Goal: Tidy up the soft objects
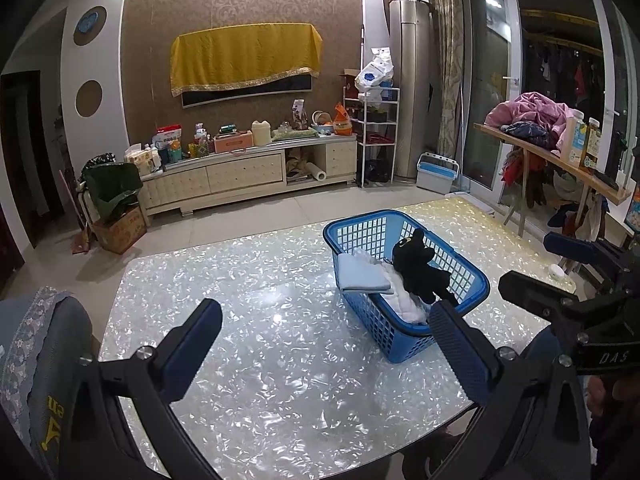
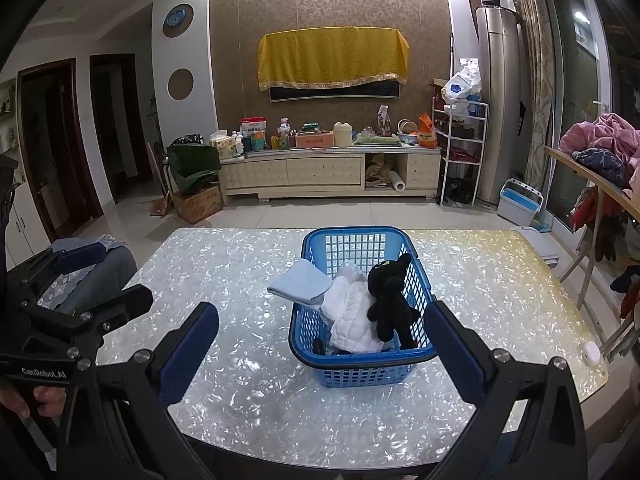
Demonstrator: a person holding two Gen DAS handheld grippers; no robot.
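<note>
A blue plastic basket (image 2: pixel 362 372) stands on the shiny pearl-pattern table (image 2: pixel 240 264). In it lie a black plush toy (image 2: pixel 390 300), a white quilted cloth (image 2: pixel 354 318) and a folded light blue cloth (image 2: pixel 300 282) that hangs over the left rim. My right gripper (image 2: pixel 322 322) is open and empty, above the table just before the basket. My left gripper (image 1: pixel 326 318) is open and empty, left of the basket (image 1: pixel 384 336). The plush (image 1: pixel 418 270), the white cloth (image 1: pixel 402 292) and the blue cloth (image 1: pixel 364 274) also show in the left wrist view.
A chair back with a patterned cover (image 1: pixel 36 344) stands at the table's left edge. A small white round thing (image 2: pixel 592 350) lies at the table's right edge. A wooden board with clothes and bottles (image 1: pixel 556 152) stands to the right. A cluttered TV cabinet (image 2: pixel 328 172) is beyond.
</note>
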